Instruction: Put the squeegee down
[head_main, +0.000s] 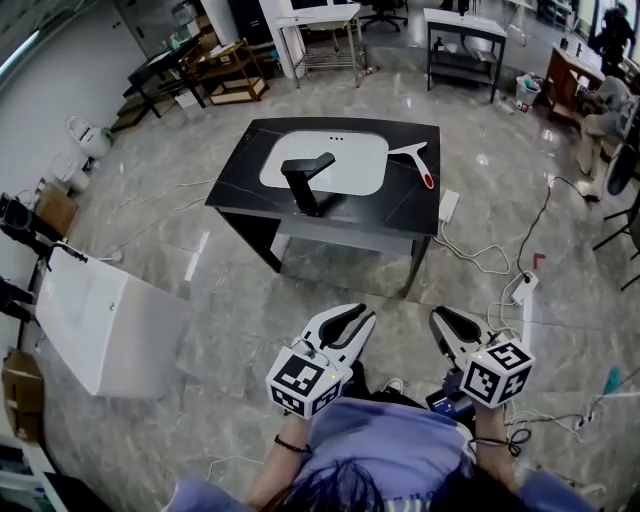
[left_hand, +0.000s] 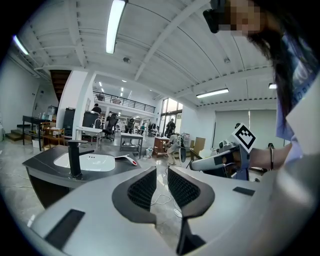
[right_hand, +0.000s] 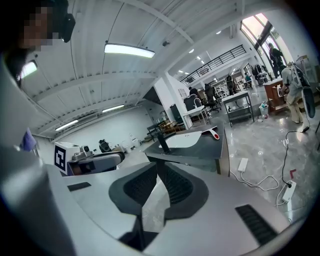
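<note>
While the squeegee (head_main: 420, 162) lies flat on the counter (head_main: 400, 212), right of the sink (head_main: 350, 165) in the upper middle of the head view, the wanted end state is met. Your left gripper (head_main: 362, 318) and right gripper (head_main: 441, 318), at lower centre, hold nothing, and each has its jaws slightly apart.

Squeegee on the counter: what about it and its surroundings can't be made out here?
- Squeegee: too small in every view to tell whether its blade overlaps the basin edge or lies beside it.
- Faucet: base hidden behind the right gripper in the right gripper view.
- Counter: lower part hidden behind the left gripper in the left gripper view.
</note>
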